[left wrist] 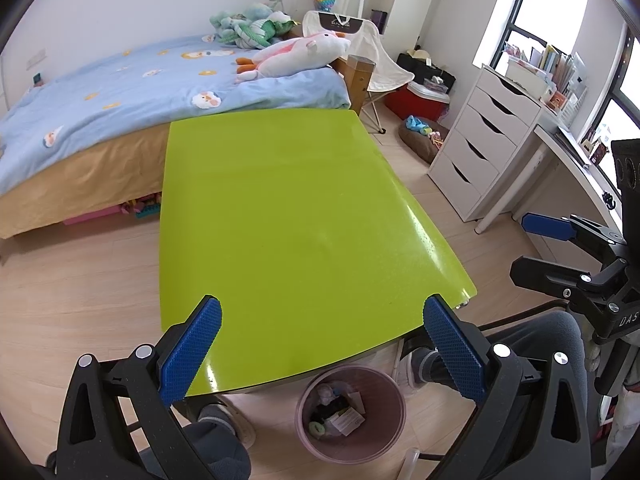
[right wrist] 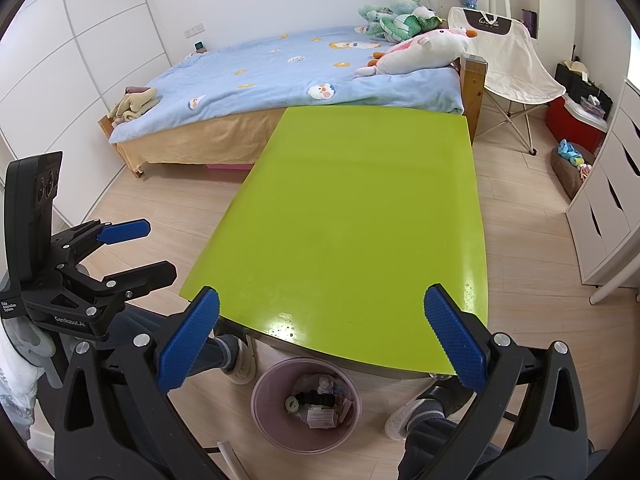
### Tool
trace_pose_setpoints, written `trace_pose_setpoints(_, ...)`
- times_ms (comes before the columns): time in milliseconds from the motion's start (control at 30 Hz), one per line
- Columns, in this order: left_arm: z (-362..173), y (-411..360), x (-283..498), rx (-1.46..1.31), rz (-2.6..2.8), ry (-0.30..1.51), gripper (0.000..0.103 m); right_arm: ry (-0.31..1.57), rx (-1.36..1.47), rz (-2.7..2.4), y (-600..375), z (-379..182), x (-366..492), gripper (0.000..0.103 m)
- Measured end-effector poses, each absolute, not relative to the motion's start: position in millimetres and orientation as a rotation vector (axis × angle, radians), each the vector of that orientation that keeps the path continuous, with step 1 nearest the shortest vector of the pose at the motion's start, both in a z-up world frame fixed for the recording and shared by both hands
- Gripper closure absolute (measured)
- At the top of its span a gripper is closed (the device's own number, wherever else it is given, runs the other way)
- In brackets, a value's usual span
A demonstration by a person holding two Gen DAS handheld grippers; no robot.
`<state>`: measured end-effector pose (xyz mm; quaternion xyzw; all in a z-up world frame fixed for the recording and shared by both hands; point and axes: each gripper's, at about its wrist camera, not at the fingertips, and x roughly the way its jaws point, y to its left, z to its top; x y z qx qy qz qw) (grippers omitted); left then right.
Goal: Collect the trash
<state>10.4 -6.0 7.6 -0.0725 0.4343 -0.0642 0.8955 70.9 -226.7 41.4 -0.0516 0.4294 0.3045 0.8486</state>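
1. left gripper hangs over the near edge of the table, jaws wide apart, holding nothing
2. right gripper likewise: spread and empty over that edge
3. trash lies in the bin, on the floor under the table's near edge, below both grippers
4. tabletop is bare; neither gripper looks clearly nearer the bin

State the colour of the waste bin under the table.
Translucent pinkish-mauve waste bin; clearest in the right wrist view.
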Motion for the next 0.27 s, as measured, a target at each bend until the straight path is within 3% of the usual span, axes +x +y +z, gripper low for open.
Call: trace_pose_setpoints(267,8.2,-5.7,11.0,-0.147,-0.123,0.897,0.006,0.907,-0.11,0.642,-225.7,42.0,71.5,0.003)
